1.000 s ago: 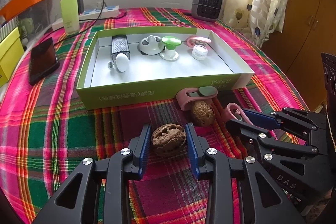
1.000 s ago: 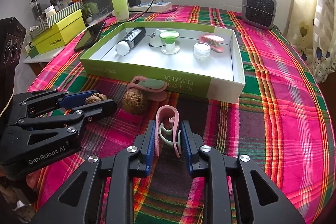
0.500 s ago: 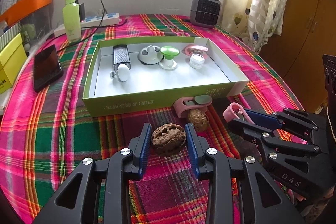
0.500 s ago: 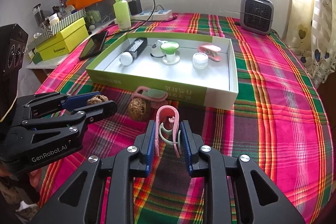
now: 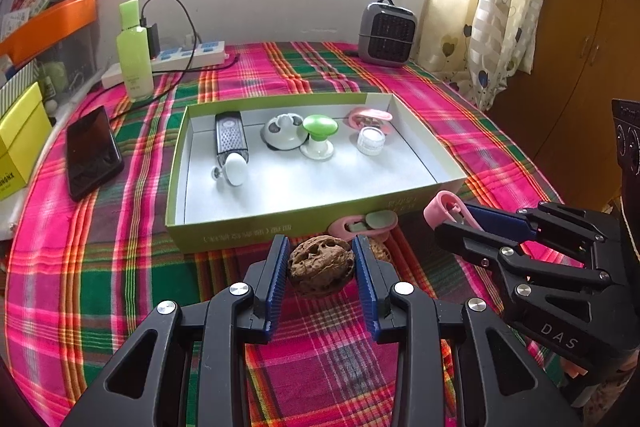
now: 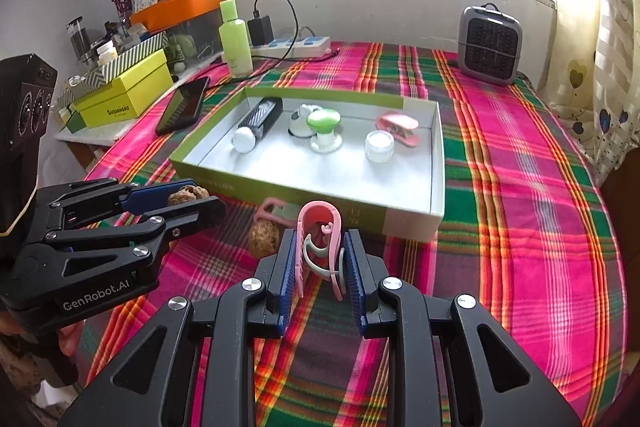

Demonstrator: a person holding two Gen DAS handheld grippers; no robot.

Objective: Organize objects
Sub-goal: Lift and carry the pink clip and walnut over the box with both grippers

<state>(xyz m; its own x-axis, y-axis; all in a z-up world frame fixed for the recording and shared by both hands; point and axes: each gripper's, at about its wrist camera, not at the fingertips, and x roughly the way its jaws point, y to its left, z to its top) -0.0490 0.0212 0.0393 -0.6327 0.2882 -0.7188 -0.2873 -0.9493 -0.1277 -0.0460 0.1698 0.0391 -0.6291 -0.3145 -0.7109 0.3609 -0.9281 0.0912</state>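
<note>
My left gripper (image 5: pixel 321 259) is shut on a brown walnut (image 5: pixel 321 265) and holds it above the cloth in front of the green box (image 5: pixel 280 223). It also shows in the right wrist view (image 6: pixel 188 199) at the left. My right gripper (image 6: pixel 320 251) is shut on a pink clip (image 6: pixel 320 227), held upright; it also shows in the left wrist view (image 5: pixel 452 215). A second walnut (image 6: pixel 264 239) and a pink and green clip (image 5: pixel 364 225) lie on the cloth against the box front. The box holds a grater, a white knob, a green knob, a small jar and a pink clip.
A plaid cloth (image 5: pixel 100 267) covers the table. A black phone (image 5: pixel 92 151) lies left of the box. A green bottle (image 5: pixel 134 55), a power strip (image 5: pixel 188 57) and a small grey heater (image 5: pixel 386 35) stand at the back. Yellow boxes (image 6: pixel 124 91) sit at the left.
Both grippers have risen with their loads, the walnut and the pink clip. The box and table now look farther below. The things on the cloth have not moved.
</note>
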